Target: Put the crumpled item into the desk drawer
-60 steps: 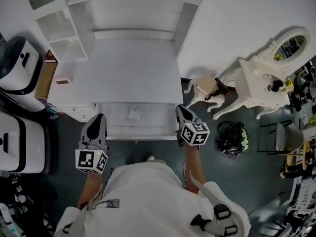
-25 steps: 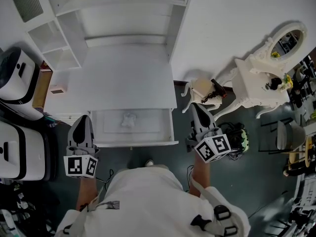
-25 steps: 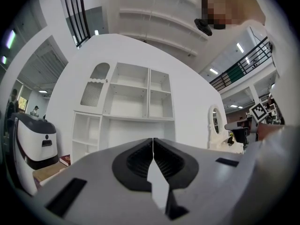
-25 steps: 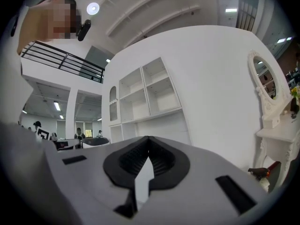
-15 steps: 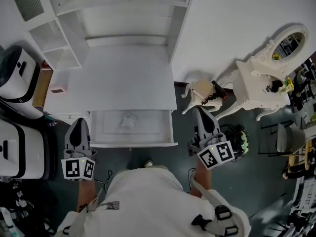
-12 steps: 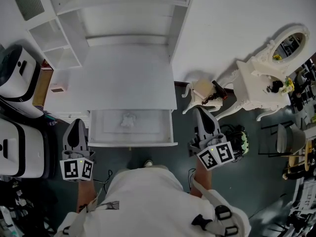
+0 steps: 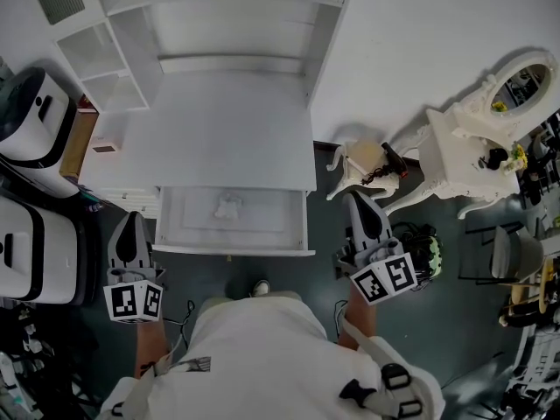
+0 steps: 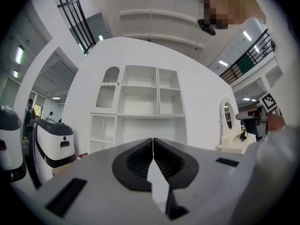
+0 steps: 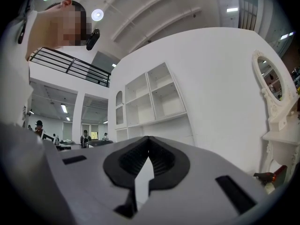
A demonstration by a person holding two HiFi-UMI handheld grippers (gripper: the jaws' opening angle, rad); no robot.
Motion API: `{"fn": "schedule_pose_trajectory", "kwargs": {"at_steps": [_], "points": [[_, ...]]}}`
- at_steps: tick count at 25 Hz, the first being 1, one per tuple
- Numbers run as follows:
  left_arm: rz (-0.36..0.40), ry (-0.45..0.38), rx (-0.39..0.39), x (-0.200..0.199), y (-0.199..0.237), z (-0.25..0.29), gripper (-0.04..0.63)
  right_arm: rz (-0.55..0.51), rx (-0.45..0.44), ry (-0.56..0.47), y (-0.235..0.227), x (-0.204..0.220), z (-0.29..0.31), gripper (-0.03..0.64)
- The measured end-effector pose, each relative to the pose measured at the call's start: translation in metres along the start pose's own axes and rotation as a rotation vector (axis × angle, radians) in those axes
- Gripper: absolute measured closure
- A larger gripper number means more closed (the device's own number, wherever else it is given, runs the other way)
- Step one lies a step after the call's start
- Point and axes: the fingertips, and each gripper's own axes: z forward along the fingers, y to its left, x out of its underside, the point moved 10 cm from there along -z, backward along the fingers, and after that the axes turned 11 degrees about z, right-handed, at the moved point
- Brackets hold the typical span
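Right now my left gripper (image 7: 133, 219) has its tongs pressed together on nothing, and my right gripper (image 7: 354, 199) is likewise pinched closed and empty; each gripper view shows the pads meeting with only the room behind them. The crumpled item (image 7: 228, 206), white and small, lies inside the open drawer (image 7: 233, 248), near its middle and a little toward 12 o'clock. That drawer stands pulled out from the 6 o'clock edge of the white desk (image 7: 227, 134). From the drawer, my left gripper sits at about 9 o'clock, just beside its corner, and my right at about 3 o'clock, apart from it.
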Motion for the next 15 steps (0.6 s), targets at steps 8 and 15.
{"fn": "schedule_pose_trajectory", "kwargs": {"at_steps": [8,15], "points": [[-0.007,0.023,-0.027,0.003,-0.005,-0.013,0.576,0.008,-0.042,0.021,-0.001,0.007,0.008,0.606],[-0.01,0.046,-0.035,0.001,-0.006,-0.018,0.577,0.019,-0.069,0.025,0.003,0.009,0.014,0.607]]}}
